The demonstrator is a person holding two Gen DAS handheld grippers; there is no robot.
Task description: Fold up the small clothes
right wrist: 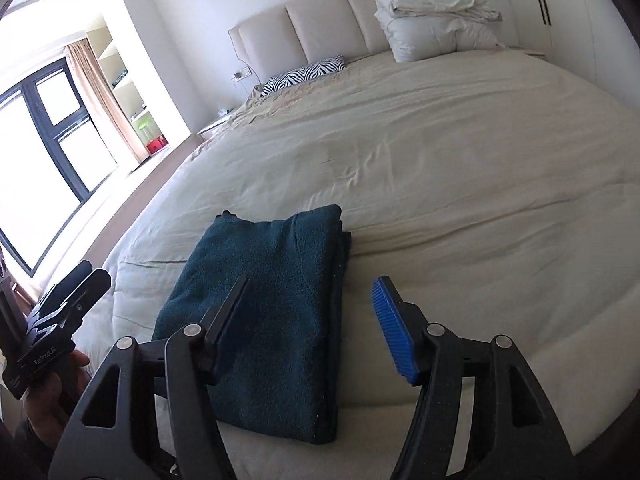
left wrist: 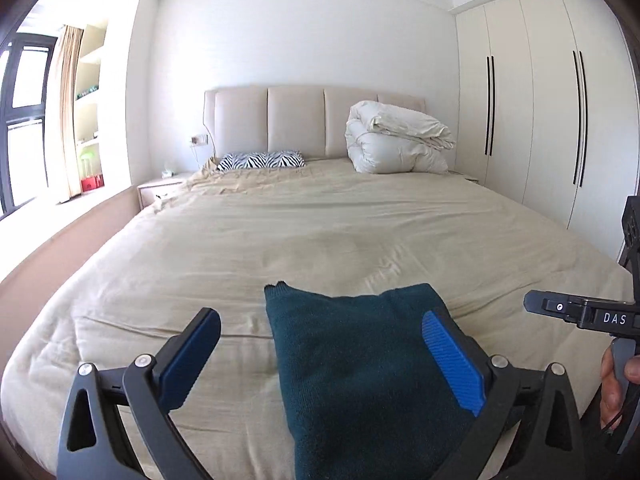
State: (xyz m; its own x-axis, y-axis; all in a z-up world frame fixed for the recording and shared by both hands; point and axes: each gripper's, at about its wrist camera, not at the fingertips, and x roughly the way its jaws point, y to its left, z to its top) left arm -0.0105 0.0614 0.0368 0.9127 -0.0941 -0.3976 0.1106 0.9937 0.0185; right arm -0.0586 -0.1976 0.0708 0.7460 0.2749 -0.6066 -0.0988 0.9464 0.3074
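Teal garment (right wrist: pixel 264 320) lies folded on bed (right wrist: pixel 460 184), long axis pointing away; left gripper (left wrist: pixel 320 360) and right gripper (right wrist: pixel 312 324) hover just above it, spread, empty.

Near end of folded teal garment (left wrist: pixel 360 380) behind gripper arms.
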